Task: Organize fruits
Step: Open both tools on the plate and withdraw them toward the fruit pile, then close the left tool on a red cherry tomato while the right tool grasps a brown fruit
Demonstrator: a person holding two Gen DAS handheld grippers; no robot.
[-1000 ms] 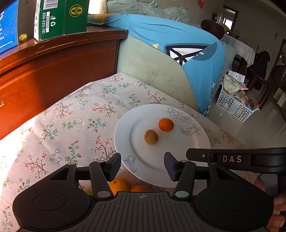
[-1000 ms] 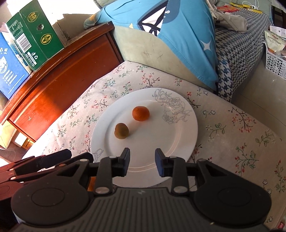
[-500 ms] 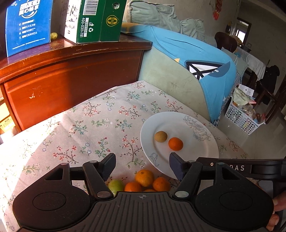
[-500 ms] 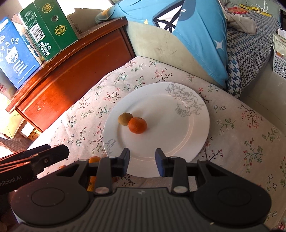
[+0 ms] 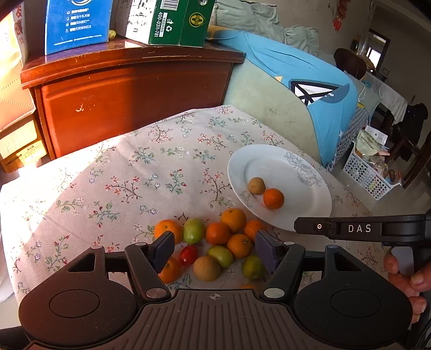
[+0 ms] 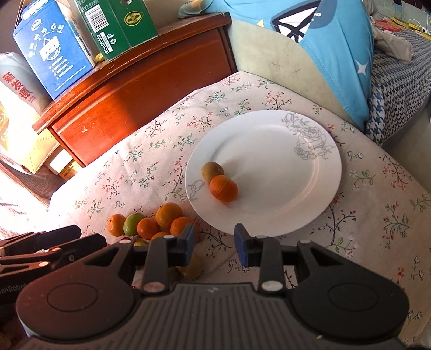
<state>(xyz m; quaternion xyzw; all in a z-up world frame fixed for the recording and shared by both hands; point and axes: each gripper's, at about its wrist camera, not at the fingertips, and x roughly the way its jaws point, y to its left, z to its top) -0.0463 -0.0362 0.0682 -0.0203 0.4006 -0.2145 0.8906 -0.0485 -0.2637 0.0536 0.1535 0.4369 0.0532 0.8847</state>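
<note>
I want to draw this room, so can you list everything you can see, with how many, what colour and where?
plate: one, white, on the flowery cloth
fruits on plate: two, one orange, one brown, touching, near its left rim
loose fruit pile: about a dozen, mostly orange, some green, one brown, one red, on the cloth beside the plate
tablecloth: one, pale with flowers
cabinet: one, red-brown wood, behind the table
boxes: one blue, one green, on the cabinet
basket: one, white, on the floor
left claw: black, open above the pile
right claw: black, open, empty

Wooden cabinet (image 5: 134,91), blue box (image 5: 78,24), green box (image 5: 172,21), white basket (image 5: 366,175)
</note>
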